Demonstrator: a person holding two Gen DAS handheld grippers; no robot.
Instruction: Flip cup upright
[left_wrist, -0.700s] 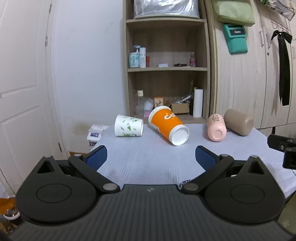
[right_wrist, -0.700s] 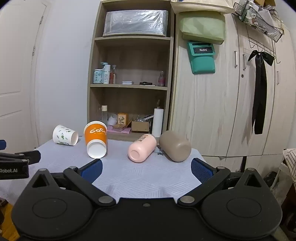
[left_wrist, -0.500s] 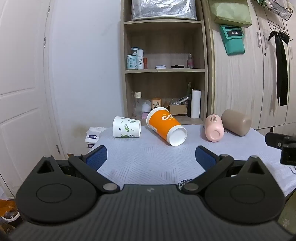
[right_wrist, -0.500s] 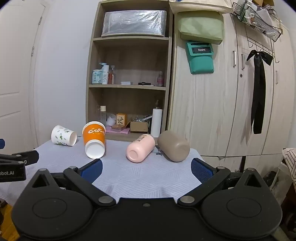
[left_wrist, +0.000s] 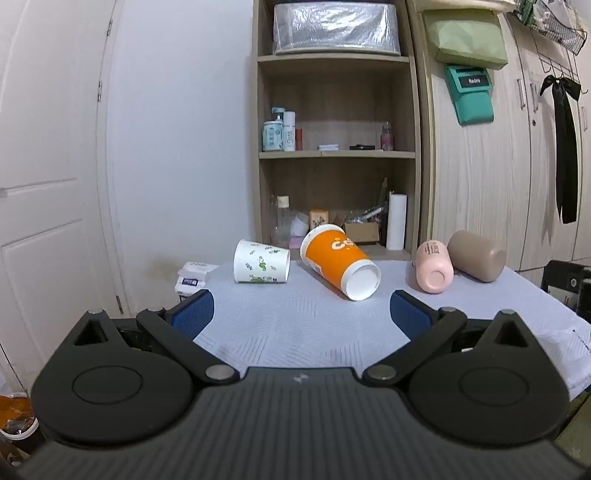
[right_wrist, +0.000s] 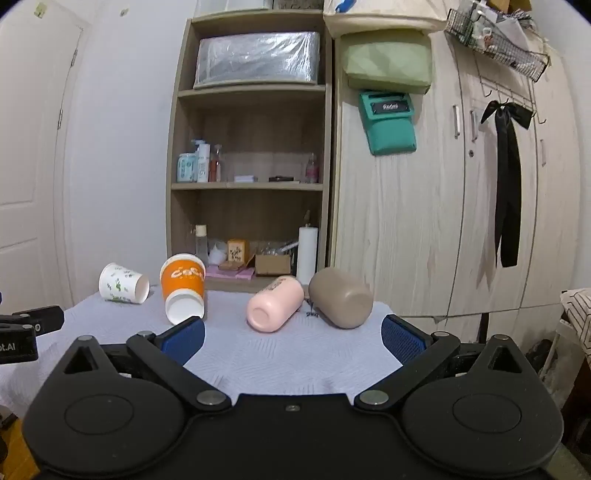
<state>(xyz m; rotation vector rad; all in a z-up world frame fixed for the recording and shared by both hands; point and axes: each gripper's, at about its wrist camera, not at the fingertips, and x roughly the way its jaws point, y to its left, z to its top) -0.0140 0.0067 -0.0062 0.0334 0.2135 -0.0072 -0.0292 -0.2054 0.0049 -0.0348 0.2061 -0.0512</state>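
Four cups (left_wrist: 340, 266) lying across table (left_wrist: 295, 325), shelf (left_wrist: 336, 155) seemingly behind

Orange cup (left_wrist: 340, 266) lettering partly turned away

Right hand-held gripper (right_wrist: 291, 334) with blue pads spread wide, nothing between them, above the near edge of the cloth-covered tabletop (right_wrist: 280, 354). Ahead, four cups on their sides: pink cup (right_wrist: 274, 308) straight ahead; taupe cup (right_wrist: 341, 302) just right of it; orange paper cup (right_wrist: 183, 288) ahead-left; white leaf-print paper cup (right_wrist: 122, 283) farthest left. Left hand-held gripper (right_wrist: 26, 328) partly visible at left edge.
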